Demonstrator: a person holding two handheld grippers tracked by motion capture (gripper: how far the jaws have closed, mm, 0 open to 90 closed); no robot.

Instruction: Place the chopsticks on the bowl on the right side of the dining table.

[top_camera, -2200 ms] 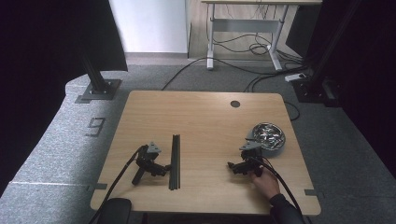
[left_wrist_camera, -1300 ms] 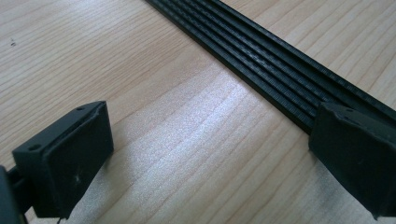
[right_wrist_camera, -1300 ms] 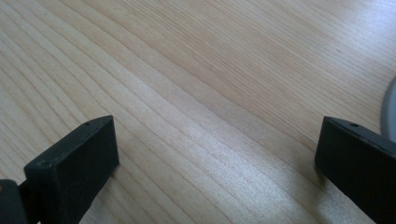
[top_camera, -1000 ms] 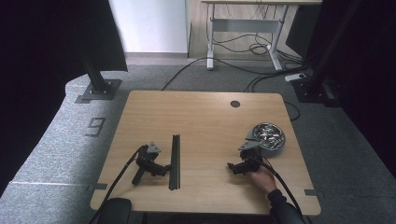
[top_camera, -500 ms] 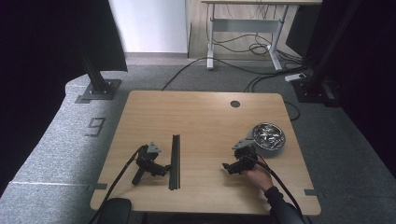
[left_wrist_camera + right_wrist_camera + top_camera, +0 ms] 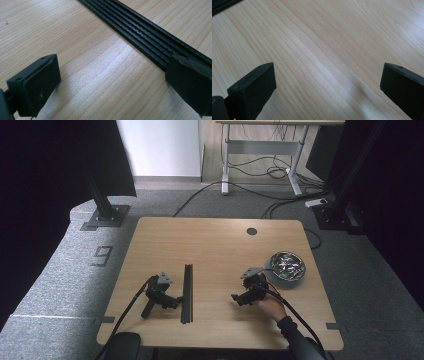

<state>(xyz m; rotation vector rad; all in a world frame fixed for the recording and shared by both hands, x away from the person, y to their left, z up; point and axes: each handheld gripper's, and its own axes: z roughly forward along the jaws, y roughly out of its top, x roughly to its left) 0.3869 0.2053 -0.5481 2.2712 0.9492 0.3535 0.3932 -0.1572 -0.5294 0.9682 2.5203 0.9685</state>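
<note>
- Black ribbed long metal rail (image 6: 150, 37) lies just beside my left gripper (image 6: 172, 300), jaws apart, one tip over its edge.
- My right gripper (image 6: 239, 298), jaws apart, over bare wooden table (image 6: 332, 45); I judge it best to straddle the rail squarely before closing.

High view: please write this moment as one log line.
left gripper: open, beside rail | right gripper: open, in hand | bowl: untouched

Bowl (image 6: 286, 268) contents too small to tell, just shiny metal bits. Black rail (image 6: 150, 40) cut off by the top and right edges in the left gripper view; one jaw covers part of it. In the right gripper view a sliver of the rail sits at the top left corner, rest cut off. Person's hand (image 6: 272, 307) partly hidden under the right gripper (image 6: 243, 298); forearm cut off by the bottom edge.
</note>
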